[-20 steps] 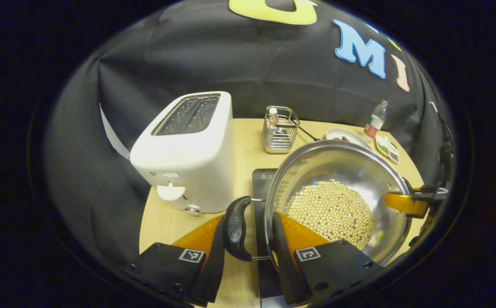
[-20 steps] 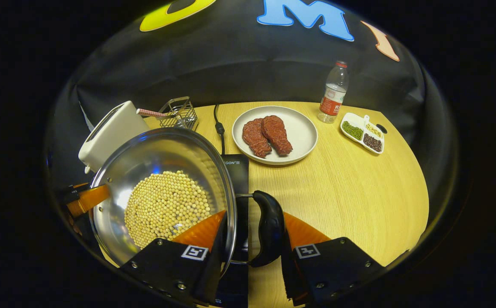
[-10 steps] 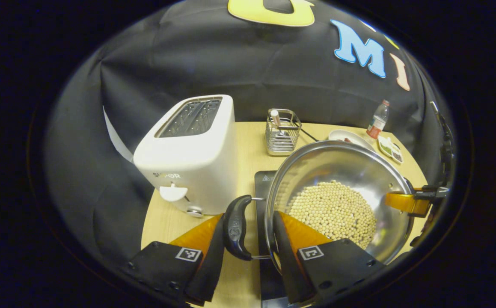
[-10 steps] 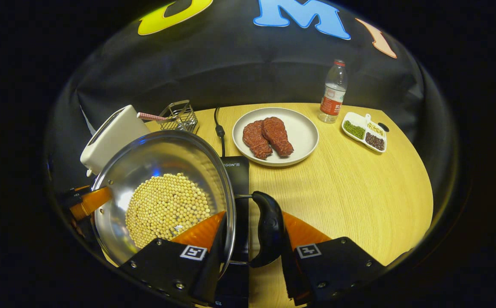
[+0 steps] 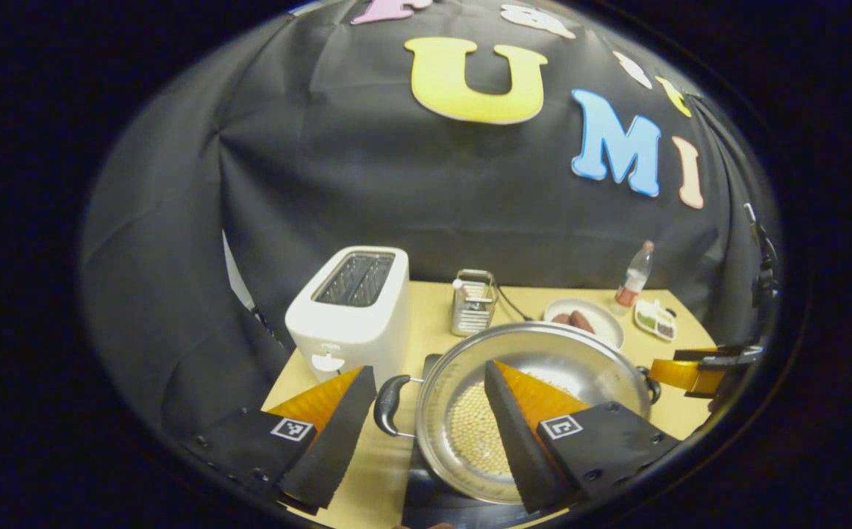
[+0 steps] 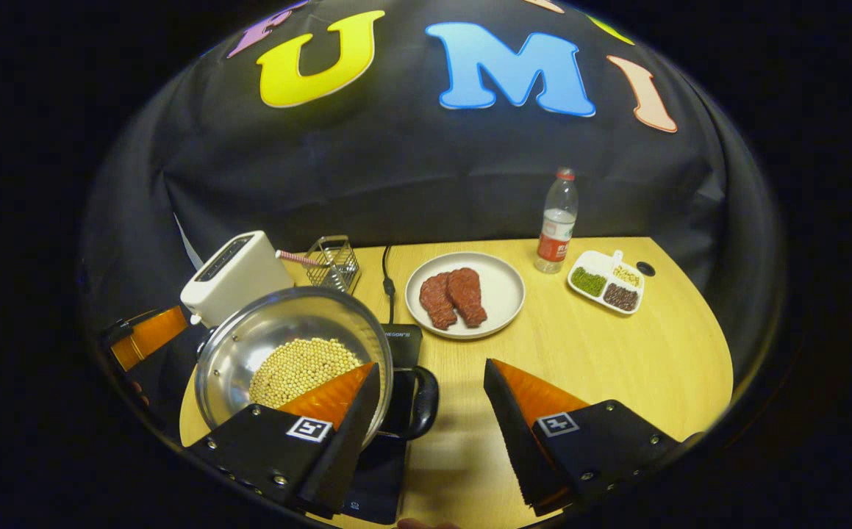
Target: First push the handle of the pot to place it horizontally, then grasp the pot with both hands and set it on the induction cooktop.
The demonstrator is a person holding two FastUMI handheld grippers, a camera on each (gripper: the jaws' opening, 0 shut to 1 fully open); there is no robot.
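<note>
A steel pot (image 5: 455, 382) holding pale round beans (image 5: 470, 433) sits on the black induction cooktop (image 5: 426, 503). Its two black side handles (image 5: 389, 404) lie level, left and right. My left gripper (image 5: 426, 441) is open above the pot's left side, with the left handle free between its fingers. In the right gripper view the pot (image 6: 278, 330) stands at lower left on the cooktop (image 6: 400, 342). My right gripper (image 6: 429, 433) is open, and the pot's right handle (image 6: 422, 404) lies between its fingers, touching neither. Across the pot, each view shows the other gripper (image 5: 697, 371) (image 6: 142, 334).
A white toaster (image 5: 352, 316) stands left of the pot, and a wire utensil rack (image 5: 473, 301) behind it. A plate with two pieces of meat (image 6: 466, 294), a water bottle (image 6: 556, 224) and a divided dish (image 6: 606, 279) stand toward the back of the wooden table (image 6: 617, 353). The cooktop's cord (image 6: 389, 283) runs back.
Both grippers have opened, let go of the pot's handles and drawn up and back. The pot now rests lower, on the cooktop.
</note>
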